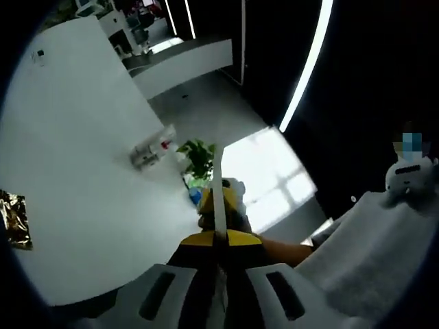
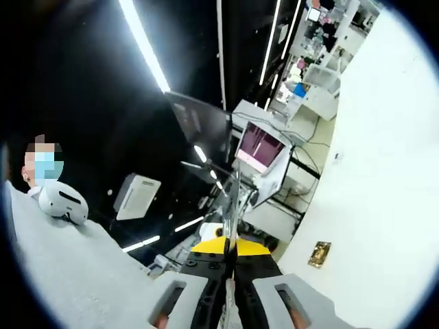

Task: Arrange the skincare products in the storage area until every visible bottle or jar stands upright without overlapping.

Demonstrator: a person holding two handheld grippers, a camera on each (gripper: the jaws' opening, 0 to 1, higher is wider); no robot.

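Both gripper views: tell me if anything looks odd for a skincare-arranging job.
Yes. The left gripper and right gripper are shut and aim out into the room, at a potted plant and a monitor. No storage area with bottles or jars lies ahead.

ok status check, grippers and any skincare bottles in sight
Left gripper shut, aimed across the room. Right gripper shut, aimed at a monitor. No skincare bottles or storage area in sight.
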